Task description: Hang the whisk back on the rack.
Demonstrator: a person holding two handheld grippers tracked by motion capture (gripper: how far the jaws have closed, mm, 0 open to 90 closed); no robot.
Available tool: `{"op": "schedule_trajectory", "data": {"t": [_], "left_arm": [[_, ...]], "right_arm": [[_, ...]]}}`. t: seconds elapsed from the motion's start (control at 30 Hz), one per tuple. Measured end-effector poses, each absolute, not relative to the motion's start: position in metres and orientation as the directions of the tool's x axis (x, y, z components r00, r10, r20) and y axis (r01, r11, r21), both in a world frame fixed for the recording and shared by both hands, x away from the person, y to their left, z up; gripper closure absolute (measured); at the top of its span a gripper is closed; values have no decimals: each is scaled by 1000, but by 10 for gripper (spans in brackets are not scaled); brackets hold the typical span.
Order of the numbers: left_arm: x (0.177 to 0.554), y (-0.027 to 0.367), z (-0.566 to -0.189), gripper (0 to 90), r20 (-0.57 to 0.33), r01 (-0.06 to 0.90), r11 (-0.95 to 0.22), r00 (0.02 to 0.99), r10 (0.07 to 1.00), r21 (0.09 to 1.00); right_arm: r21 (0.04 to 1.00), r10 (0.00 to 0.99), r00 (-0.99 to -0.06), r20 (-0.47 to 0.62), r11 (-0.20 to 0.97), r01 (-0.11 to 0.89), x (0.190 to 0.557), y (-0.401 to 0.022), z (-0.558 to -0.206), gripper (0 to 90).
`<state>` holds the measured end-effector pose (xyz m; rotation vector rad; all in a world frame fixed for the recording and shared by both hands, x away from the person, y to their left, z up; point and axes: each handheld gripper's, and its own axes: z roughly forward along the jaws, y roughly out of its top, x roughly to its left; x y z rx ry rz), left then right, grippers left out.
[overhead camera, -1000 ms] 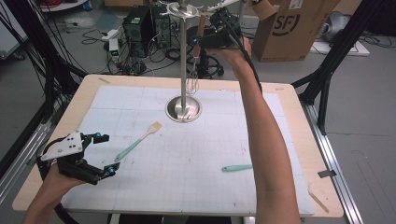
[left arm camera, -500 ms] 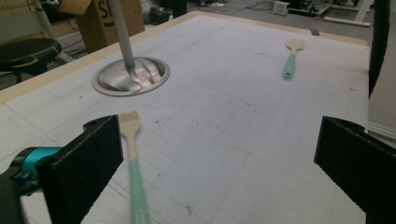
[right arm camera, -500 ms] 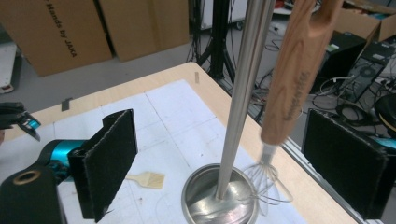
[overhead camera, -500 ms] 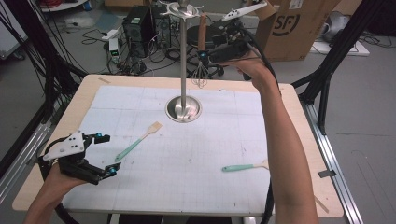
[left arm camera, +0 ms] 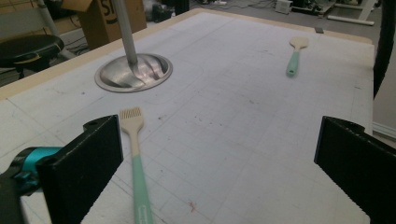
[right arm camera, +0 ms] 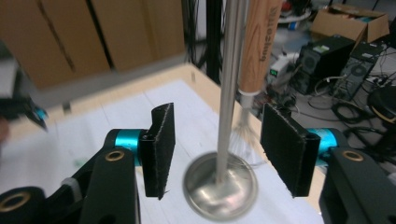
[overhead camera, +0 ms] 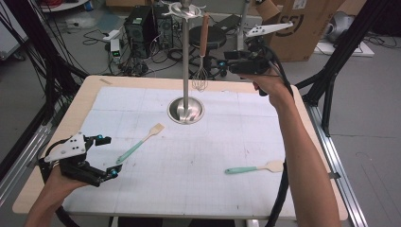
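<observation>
Evidently the work here is hanging utensils on the steel stand [overhead camera: 185, 61], and 1 item looks done: the whisk [overhead camera: 202, 52] with the wooden handle hangs from a hook at the stand's top, wires down, just to the 3 o'clock side of the pole. The right gripper [overhead camera: 226, 65] is held up in the air at approx 1 o'clock of the table, beside the whisk but apart from it, jaws spread moderately w/ nothing between them; in the right gripper view the pole and whisk handle sit in the gap, farther off. My read: the hang step is finished and this hand is free. 2 utensils remain flat on the white mat [overhead camera: 198, 189]: a brush w/ a teal handle [overhead camera: 140, 144] at 8 o'clock of the stand's base [overhead camera: 186, 111], and a teal-handled spatula [overhead camera: 254, 167] at about 5 o'clock. The left gripper [overhead camera: 105, 156] is low over the mat at 8 o'clock of the table, jaws wide and empty, the brush handle's end just beside its tip; the left gripper view puts the brush [left arm camera: 135, 154] by its left-hand jaw, not between the 2. Next move, I'd judge: shift that gripper over so the handle lies between the jaws, drop, close, lift. Pose: right forearm stretched long up the table's 3 o'clock side, wrist raised; left forearm short, entering at 7 o'clock, hand low.
</observation>
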<state>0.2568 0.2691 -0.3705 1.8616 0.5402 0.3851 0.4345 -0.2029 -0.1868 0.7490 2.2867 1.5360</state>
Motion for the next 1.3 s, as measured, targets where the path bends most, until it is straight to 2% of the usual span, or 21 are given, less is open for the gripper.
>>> {"op": "schedule_trajectory", "data": {"t": [0.07, 0.13, 0.2, 0.3, 0.43, 0.47, 0.93, 0.97, 1.0, 1.1, 1.17, 1.2, 1.3], "left_arm": [[257, 269, -370, 17, 6, 179, -291, 843, 538, 940], [256, 269, -370, 17, 4, 180, -288, 842, 539, 940], [256, 269, -370, 17, 5, 179, -289, 842, 539, 940], [256, 270, -370, 17, 1, 182, -284, 841, 541, 941], [256, 271, -370, 16, -1, 182, -280, 840, 543, 943], [256, 271, -370, 16, -2, 181, -278, 840, 542, 943], [256, 271, -372, 17, -5, 188, -282, 838, 545, 941], [256, 271, -372, 17, -4, 189, -282, 837, 547, 941], [256, 271, -372, 17, -4, 188, -282, 838, 546, 941], [256, 271, -372, 17, -6, 189, -280, 838, 546, 941], [256, 271, -372, 17, -7, 191, -283, 840, 543, 940], [256, 271, -372, 17, -6, 191, -284, 840, 543, 940], [256, 271, -372, 17, -8, 191, -281, 839, 544, 941]], "right_arm": [[918, 568, -822, 31, 309, 249, 432, -206, -188, 433], [903, 583, -812, 23, 336, 267, 431, -208, -190, 268], [900, 591, -807, 10, 346, 265, 428, -211, -192, 184], [910, 585, -811, -10, 341, 235, 422, -215, -193, 0], [915, 497, -867, -28, 363, 179, 413, -221, -195, 0], [904, 463, -886, -31, 391, 172, 409, -223, -196, 62], [908, 462, -884, 73, 336, 251, 410, -236, -196, 66], [905, 473, -879, 60, 345, 248, 410, -236, -196, 111], [904, 465, -883, 56, 351, 242, 410, -237, -196, 238], [908, 482, -876, 29, 353, 224, 408, -236, -195, 186], [918, 458, -889, 26, 341, 203, 407, -237, -194, 202], [923, 445, -895, 26, 332, 192, 407, -237, -193, 237], [931, 464, -886, 13, 318, 180, 405, -237, -191, 232]]}}
